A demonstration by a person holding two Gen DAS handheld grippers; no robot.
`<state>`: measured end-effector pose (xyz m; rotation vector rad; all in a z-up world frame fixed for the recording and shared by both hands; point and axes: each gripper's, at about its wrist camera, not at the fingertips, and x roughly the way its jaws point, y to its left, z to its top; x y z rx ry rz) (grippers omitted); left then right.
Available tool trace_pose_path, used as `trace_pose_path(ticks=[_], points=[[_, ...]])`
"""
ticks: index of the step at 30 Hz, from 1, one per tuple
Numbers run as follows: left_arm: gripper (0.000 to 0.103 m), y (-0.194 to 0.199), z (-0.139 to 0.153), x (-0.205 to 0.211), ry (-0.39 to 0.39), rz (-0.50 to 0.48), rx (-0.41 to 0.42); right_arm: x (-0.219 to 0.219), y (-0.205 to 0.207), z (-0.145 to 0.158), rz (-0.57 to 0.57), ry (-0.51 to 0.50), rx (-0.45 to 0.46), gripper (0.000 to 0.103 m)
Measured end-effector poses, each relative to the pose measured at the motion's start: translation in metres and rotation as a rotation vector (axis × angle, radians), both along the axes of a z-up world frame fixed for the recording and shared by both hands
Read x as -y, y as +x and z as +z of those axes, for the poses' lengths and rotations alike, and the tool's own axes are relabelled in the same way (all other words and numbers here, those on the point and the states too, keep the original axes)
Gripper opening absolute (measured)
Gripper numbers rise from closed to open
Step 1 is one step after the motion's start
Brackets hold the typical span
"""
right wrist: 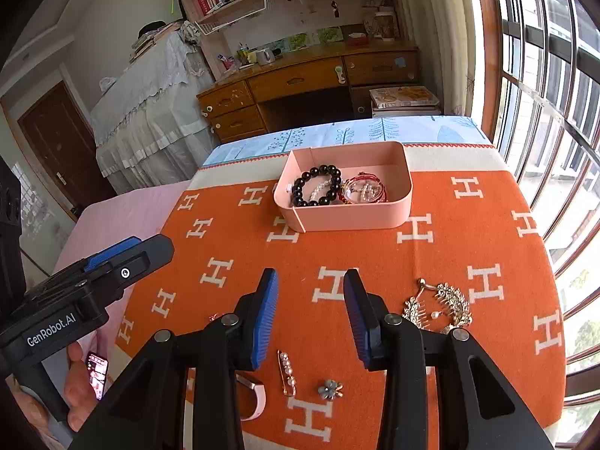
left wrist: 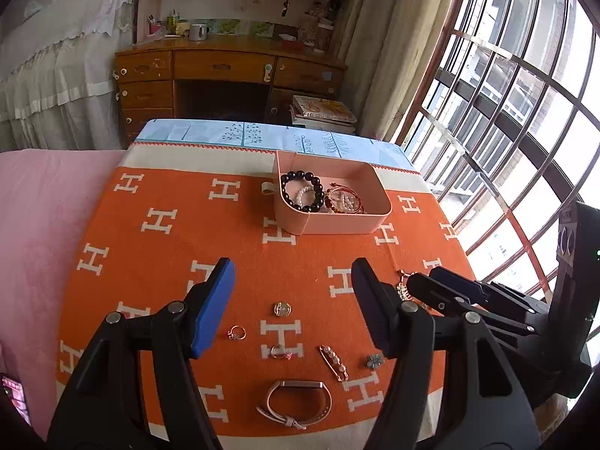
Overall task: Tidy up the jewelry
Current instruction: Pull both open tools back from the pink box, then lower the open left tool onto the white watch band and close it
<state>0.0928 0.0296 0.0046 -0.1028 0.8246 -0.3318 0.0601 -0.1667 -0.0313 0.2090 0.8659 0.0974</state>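
A pink box (left wrist: 337,223) (right wrist: 352,219) sits on the orange blanket and holds a black bead bracelet (left wrist: 302,191) (right wrist: 317,185), a pearl bracelet and a red bracelet (right wrist: 363,189). Loose on the blanket near me lie a round gold piece (left wrist: 282,309), two rings (left wrist: 236,333) (left wrist: 280,352), a pearl pin (left wrist: 333,363) (right wrist: 287,373), a flower brooch (left wrist: 374,360) (right wrist: 330,390), a pink band watch (left wrist: 296,403) (right wrist: 253,393) and a gold hair comb (right wrist: 438,305). My left gripper (left wrist: 292,288) is open and empty above the rings. My right gripper (right wrist: 311,300) is open and empty, left of the comb.
The blanket (left wrist: 168,247) covers a small table beside a pink bed (left wrist: 33,225). A barred window (left wrist: 506,112) is to the right. A wooden desk (left wrist: 225,71) and a stack of books (left wrist: 322,112) stand beyond the table.
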Motion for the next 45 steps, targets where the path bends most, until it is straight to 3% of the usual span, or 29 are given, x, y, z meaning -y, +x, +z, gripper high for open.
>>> trace_pose_path(ticks=[15,26,37,45], points=[[0.062,-0.041,-0.037,-0.011,0.044,-0.012,-0.064,-0.003,-0.031,-0.027,0.035,0.074,-0.055,0.037],[0.062,-0.059,-0.064,-0.019,0.052,-0.036,-0.117,-0.019,-0.040,-0.057,0.122,0.022,-0.116,0.045],[0.062,-0.063,-0.098,-0.041,0.051,-0.020,-0.202,-0.021,-0.031,-0.083,0.150,0.031,-0.176,0.046],[0.062,-0.061,-0.113,-0.025,0.069,-0.100,-0.250,-0.029,-0.024,-0.100,0.180,0.030,-0.219,0.046]])
